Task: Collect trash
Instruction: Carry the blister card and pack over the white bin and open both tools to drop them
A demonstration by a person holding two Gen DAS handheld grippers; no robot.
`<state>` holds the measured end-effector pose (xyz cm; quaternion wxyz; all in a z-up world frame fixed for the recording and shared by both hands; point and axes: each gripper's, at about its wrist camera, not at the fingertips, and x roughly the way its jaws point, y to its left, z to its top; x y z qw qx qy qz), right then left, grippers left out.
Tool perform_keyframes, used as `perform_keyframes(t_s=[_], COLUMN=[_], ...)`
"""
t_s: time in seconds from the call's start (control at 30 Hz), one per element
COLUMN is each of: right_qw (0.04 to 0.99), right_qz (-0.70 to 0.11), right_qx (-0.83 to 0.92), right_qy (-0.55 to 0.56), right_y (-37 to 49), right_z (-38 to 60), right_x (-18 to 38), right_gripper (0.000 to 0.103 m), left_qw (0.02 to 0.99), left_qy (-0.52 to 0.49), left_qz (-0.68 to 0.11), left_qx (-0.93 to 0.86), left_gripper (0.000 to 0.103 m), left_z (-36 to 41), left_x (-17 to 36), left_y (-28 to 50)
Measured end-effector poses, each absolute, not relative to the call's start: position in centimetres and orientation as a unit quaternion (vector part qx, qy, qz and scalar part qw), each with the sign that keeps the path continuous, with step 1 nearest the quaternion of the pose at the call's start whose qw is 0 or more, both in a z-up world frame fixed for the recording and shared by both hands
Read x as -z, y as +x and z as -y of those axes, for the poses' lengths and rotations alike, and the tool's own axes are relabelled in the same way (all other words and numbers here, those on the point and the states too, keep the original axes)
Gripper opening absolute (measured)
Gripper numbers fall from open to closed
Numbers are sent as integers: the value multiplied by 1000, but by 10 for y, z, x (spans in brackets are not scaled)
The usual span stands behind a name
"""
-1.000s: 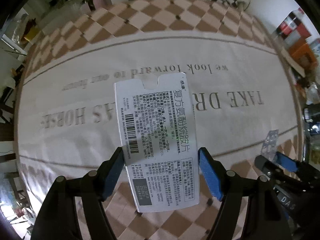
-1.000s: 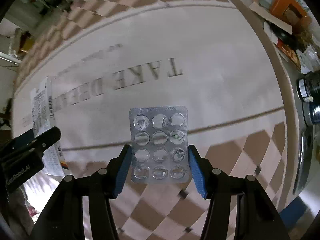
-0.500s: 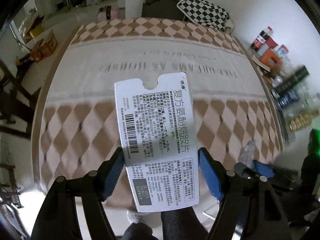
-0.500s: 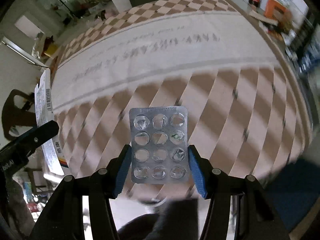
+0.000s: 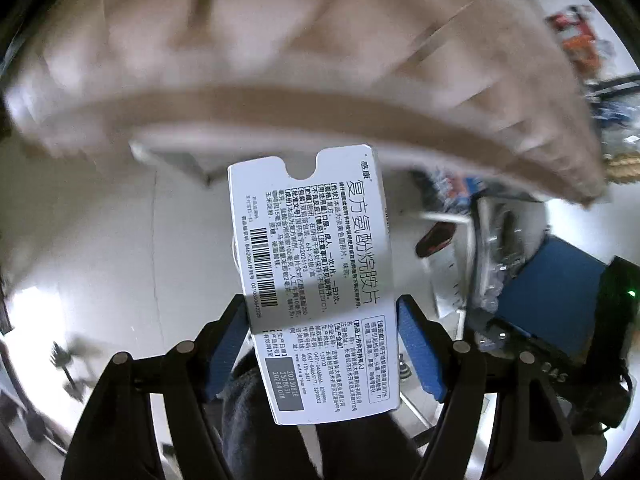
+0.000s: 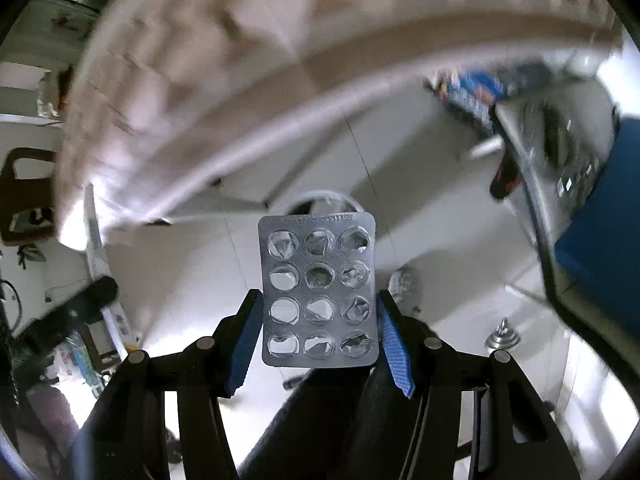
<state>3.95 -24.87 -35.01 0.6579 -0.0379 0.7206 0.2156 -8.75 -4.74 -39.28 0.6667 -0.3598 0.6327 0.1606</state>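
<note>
Left wrist: gripper (image 5: 322, 344) clamping box (image 5: 316, 280), right gripper (image 6: 318, 332) clamping blister (image 6: 318, 292); now off table (image 5: 280, 60), over floor (image 6: 192, 264), probably bin-bound.

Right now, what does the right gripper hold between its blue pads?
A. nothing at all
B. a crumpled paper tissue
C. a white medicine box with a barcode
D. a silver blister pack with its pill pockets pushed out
D: in the right wrist view the right gripper grips a silver blister pack by its side edges, and its round pockets look torn open and empty.
</note>
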Motion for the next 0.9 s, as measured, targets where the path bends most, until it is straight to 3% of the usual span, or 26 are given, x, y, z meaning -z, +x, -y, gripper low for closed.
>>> perform_keyframes(t_s=[0.2, 0.37, 0.4, 0.43, 0.47, 0.6, 0.67, 0.9], right_qw=[635, 613, 607, 600, 596, 581, 572, 594], right_qz=[-744, -757, -760, -764, -767, -773, -776, -754], right_qx=[-202, -218, -224, -228, -230, -245, -258, -270], right_qy=[-44, -57, -60, -62, -63, -62, -56, -76], right_y=[44, 50, 51, 50, 50, 52, 50, 43], right_z=[246, 224, 220, 215, 213, 205, 203, 203], right_x=[496, 616, 633, 656, 670, 717, 724, 688], right_gripper=[58, 58, 58, 58, 59, 62, 96, 99], left_qw=[607, 575, 569, 565, 563, 568, 575, 615], left_qy=[-413, -431, -437, -440, -438, -413, -402, -311], left_qz=[-659, -676, -677, -679, -682, -687, -684, -670], left_qx=[-164, -164, -163, -163, -164, -186, -201, -276], left_gripper=[72, 74, 77, 91, 101, 101, 101, 101], left_z=[34, 27, 28, 28, 27, 28, 26, 29], left_x=[565, 664, 680, 690, 692, 696, 688, 621], left_y=[-81, -78, -79, -80, -87, -100, -110, -139])
